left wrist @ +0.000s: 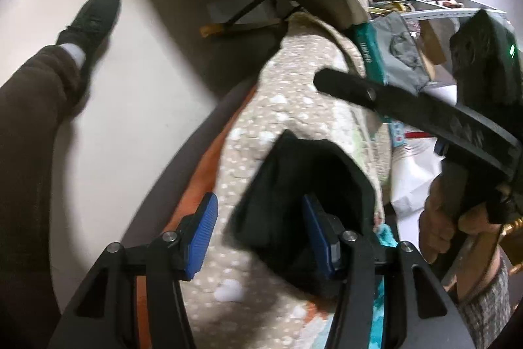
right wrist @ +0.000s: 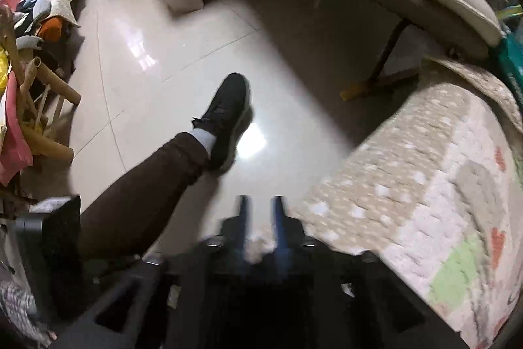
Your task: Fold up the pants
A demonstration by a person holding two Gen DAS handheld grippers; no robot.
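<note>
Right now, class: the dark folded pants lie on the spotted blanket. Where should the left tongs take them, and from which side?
Grip the near edge of the folded pants, coming in low from the camera's side along the blanket. The left tongs stand open, and that edge already lies against one pad.

The folded black fabric pants (left wrist: 294, 201) lie on the spotted beige quilted blanket (left wrist: 261, 126), against the left gripper (left wrist: 261, 237)'s right finger; the glossy tiled floor (left wrist: 147, 71) lies left

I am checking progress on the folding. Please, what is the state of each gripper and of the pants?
left gripper: open, holding nothing.
right gripper: jaws narrowly apart, over the floor.
black pants: folded into a compact bundle, lying on the spotted blanket.
</note>
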